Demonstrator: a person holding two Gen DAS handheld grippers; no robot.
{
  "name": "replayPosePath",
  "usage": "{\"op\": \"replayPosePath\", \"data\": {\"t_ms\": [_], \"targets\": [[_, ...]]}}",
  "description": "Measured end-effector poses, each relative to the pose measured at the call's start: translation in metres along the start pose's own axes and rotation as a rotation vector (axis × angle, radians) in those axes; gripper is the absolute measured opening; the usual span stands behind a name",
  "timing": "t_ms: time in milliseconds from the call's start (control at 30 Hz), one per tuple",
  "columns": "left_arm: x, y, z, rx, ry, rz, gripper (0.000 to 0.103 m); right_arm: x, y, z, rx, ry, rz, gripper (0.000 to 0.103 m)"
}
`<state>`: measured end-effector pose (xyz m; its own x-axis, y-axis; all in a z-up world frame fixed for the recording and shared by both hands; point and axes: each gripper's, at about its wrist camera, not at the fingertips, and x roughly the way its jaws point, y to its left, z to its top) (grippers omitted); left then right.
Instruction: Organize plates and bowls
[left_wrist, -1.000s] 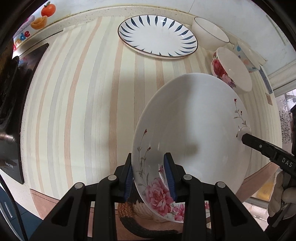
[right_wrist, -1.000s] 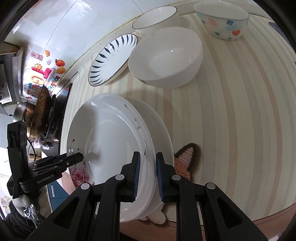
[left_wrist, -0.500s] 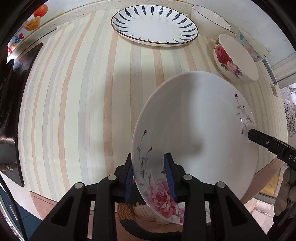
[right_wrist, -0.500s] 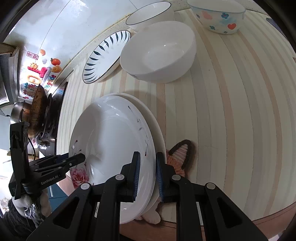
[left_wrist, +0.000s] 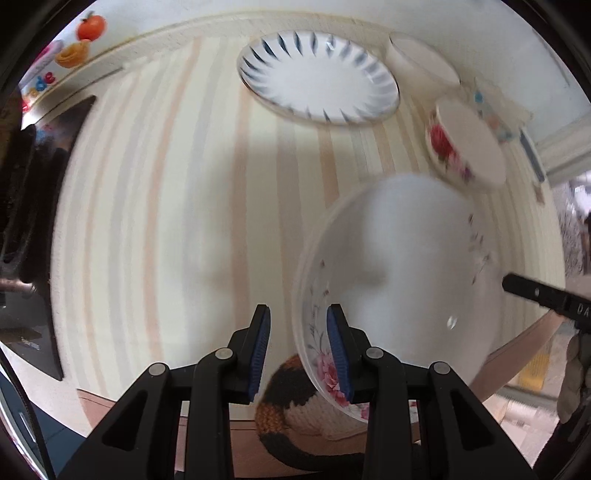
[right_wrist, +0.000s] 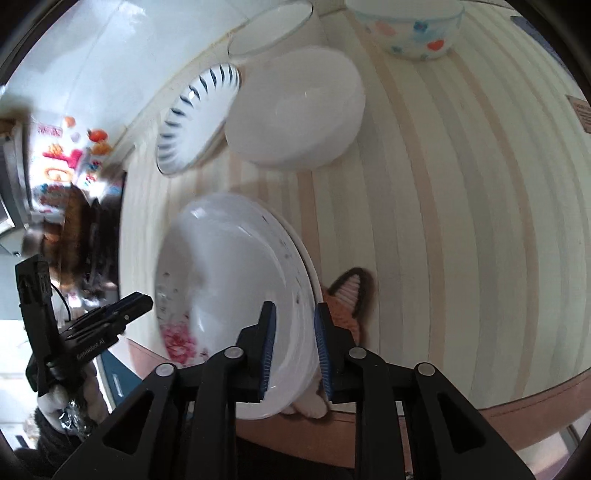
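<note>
Lower centre of both views: white rose-printed ceramic plate (right_wrist: 229, 288) lies on a second white plate by the counter's near edge. Left gripper (left_wrist: 298, 345) and right gripper (right_wrist: 293, 345) both straddle its rim, fingers apart, nothing clamped. Risk: a nudge could slide the stack off the edge.

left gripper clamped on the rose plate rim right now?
No. The left gripper is open; the rose plate rim sits between its blue pads, with a clear gap beside the left one.
</note>
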<state>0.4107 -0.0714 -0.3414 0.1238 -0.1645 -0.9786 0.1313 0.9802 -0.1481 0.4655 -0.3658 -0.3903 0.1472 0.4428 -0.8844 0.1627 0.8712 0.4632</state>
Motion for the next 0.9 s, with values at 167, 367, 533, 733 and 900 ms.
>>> {"op": "replayPosePath", "data": {"t_ms": [167, 367, 533, 733, 900], "targets": [[-0.029, 0.017, 0.045, -0.041, -0.074, -0.045, 0.03, -0.025, 0.024, 0.038, 0.05, -0.066, 0.06, 0.036], [-0.018, 0.041, 0.13, -0.04, -0.089, -0.013, 0.03, -0.012, 0.076, 0.122, 0.034, -0.149, 0.005, 0.038], [0.016, 0.06, 0.184, -0.031, -0.056, -0.007, 0.03, 0.027, 0.092, 0.17, 0.068, -0.119, -0.048, 0.038], [0.059, 0.071, 0.214, -0.024, 0.007, -0.009, 0.03, 0.073, 0.098, 0.204, 0.052, -0.065, -0.168, 0.038], [0.076, 0.075, 0.221, -0.03, 0.027, -0.06, 0.03, 0.094, 0.097, 0.213, 0.03, -0.017, -0.219, 0.034]]}}
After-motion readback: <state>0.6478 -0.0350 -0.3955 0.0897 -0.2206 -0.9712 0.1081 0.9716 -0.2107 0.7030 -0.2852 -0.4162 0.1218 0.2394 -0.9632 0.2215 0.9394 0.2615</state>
